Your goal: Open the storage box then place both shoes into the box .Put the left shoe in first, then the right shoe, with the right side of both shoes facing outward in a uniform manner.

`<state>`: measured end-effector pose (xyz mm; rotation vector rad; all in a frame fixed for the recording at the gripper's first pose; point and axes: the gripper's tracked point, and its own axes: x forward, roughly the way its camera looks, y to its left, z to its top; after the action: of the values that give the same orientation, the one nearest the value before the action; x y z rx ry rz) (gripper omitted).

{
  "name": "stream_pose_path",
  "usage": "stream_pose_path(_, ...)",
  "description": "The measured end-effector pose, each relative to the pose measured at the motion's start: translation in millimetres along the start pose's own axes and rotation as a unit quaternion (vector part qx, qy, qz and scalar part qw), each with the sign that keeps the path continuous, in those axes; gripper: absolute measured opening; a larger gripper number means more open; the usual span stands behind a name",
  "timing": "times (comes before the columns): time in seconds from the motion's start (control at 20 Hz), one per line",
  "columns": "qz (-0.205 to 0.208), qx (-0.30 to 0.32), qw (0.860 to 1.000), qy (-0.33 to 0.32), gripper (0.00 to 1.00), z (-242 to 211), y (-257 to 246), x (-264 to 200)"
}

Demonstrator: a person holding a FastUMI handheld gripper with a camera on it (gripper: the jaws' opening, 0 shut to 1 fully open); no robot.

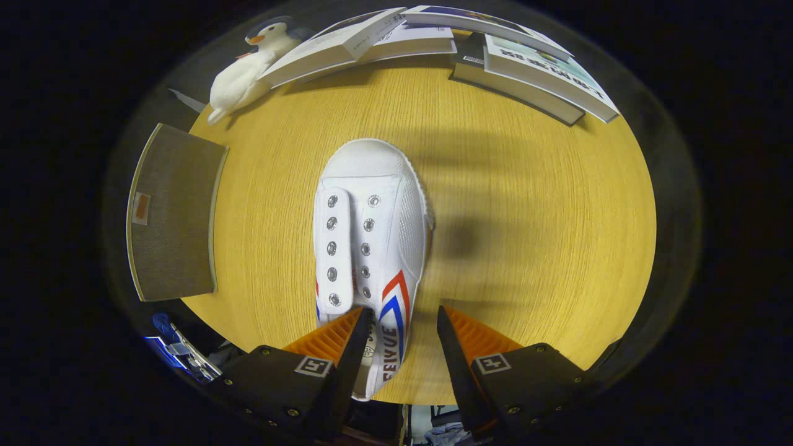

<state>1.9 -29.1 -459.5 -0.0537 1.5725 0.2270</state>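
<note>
White shoe (372, 235) (red, blue chevrons).

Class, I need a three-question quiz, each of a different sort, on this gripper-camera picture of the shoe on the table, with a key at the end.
1. True or false: the gripper has both fingers pressed on the white shoe.
2. Multiple choice: what lies beside the toy duck at the far side of the wooden table? A) a cup B) books C) a ball
3. Fill in: the shoe's toe points ____ from the fingers.

Key
1. False: the fingers stand apart, with the shoe's heel side between them, lying against one finger and clear of the other.
2. B
3. away
</note>
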Motion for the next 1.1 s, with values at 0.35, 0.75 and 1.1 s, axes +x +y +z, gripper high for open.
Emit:
stream_pose_path(0.35,-0.035,-0.011,0.999,-0.005,0.03,2.0,-4.7,1.0)
stream_pose_path(0.75,0.026,0.024,0.999,-0.002,0.03,5.3,10.3,-24.7)
stream_pose_path(1.1,0.052,-0.01,0.998,-0.015,0.03,13.9,37.3,-73.4)
